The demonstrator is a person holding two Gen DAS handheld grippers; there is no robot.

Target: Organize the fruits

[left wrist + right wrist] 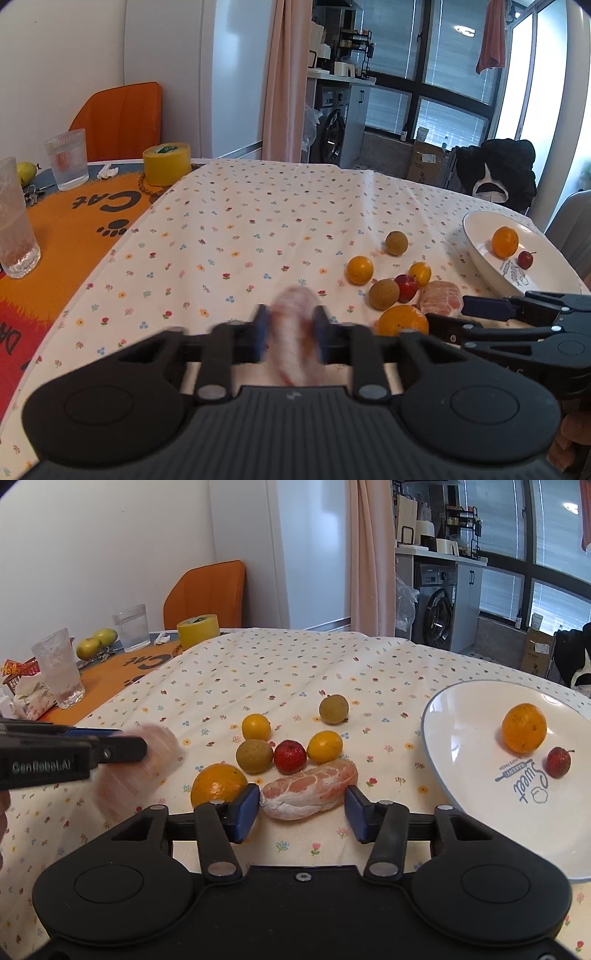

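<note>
The left tool (pixel 291 334) is clamped on a peeled pomelo piece (pixel 295 339), blurred, held just above the surface (pixel 240 221); its long axis seems to run toward and away from the camera, between the blue pads (pixel 263 332). In the right view that tool's side reads "GenRobot.AI".

The right tool (pixel 301 814) stands apart, pads (pixel 245 812) on either side of a second segment (pixel 310 788) without touching it. This segment lies flat on the floral cloth, long axis left to right, its right end tilted slightly away and toward the plate (pixel 461 716).

Just left of it sits an orange (pixel 218 783). Behind are a brown fruit (pixel 254 755), a red fruit (pixel 290 755) and a yellow one (pixel 324 746), close together in a row. Farther back lie another yellow fruit (pixel 256 726) and another brown one (pixel 334 709), apart from the rest.

To the right, the plate holds an orange (pixel 523 727) and a small red fruit (pixel 557 762), well apart from the loose pile. Its print reads "Sweet", with smaller lettering too small to make out.

At the far left an orange mat (pixel 74 221) shows "Cat" upside down and a paw print, with a yellow tape roll (pixel 167 164) and two glasses (pixel 67 160) on it.
</note>
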